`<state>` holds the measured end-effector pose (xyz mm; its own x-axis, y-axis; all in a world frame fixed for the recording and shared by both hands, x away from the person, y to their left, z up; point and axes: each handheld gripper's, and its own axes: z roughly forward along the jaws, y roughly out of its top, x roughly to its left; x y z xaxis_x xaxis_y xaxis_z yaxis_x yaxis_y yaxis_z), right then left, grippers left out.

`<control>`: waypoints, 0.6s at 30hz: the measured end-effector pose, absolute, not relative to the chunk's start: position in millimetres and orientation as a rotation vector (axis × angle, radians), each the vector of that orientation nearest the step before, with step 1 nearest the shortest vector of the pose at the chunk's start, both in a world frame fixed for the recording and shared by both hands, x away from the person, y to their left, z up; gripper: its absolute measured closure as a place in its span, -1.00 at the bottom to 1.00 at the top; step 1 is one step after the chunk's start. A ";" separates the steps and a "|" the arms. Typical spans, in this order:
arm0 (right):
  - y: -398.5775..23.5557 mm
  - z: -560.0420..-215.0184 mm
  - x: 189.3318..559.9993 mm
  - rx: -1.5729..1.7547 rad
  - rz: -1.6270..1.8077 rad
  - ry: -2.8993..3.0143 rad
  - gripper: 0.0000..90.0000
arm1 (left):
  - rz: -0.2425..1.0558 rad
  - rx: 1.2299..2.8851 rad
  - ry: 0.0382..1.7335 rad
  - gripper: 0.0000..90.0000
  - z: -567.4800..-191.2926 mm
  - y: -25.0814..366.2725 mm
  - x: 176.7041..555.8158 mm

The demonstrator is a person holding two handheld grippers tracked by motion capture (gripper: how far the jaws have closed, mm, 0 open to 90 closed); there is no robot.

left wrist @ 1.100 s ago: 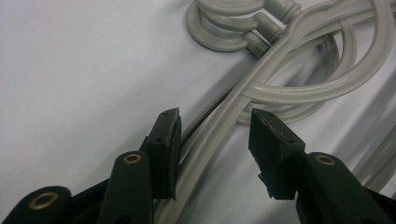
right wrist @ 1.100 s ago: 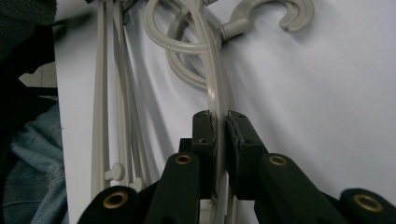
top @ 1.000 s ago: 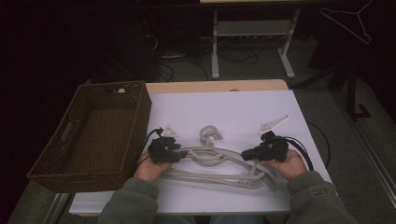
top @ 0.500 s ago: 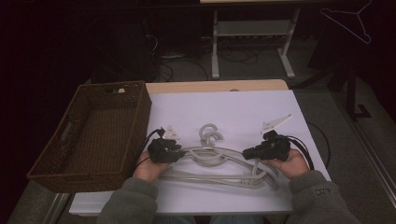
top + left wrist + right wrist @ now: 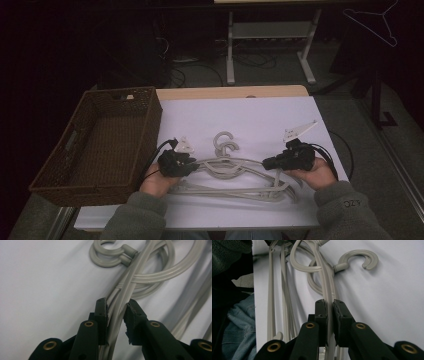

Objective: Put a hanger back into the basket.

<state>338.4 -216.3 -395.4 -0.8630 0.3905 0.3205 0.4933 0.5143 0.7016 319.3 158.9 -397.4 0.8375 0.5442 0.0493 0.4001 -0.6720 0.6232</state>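
On the white table (image 5: 260, 120), one hanger (image 5: 235, 167) arm is clamped by the right gripper (image 5: 270, 162); the left gripper (image 5: 192, 162) jaws, just closing, stand slightly apart around the other arm; lifting toward the basket (image 5: 95, 145) seems left.

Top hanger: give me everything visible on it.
The top hanger is pale grey ribbed plastic with curved arms and a C-shaped hook. It lies flat on the white table, stacked on other hangers of the same kind. The right gripper is clamped on one arm. The left gripper straddles the other arm, its jaws just closing, one pad touching and a gap at the other.
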 end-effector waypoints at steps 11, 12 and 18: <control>-229.5 -391.0 339.7 -0.691 -1.333 -2.588 0.81 | 0.232 2.428 0.596 0.75 -383.4 155.0 304.5; -230.3 -390.2 339.7 -0.686 -1.336 -2.588 0.81 | 0.220 2.428 0.590 0.77 -382.4 154.7 303.0; -233.3 -382.8 341.0 -0.652 -1.349 -2.588 0.80 | 0.146 2.409 0.568 0.81 -379.8 156.3 298.3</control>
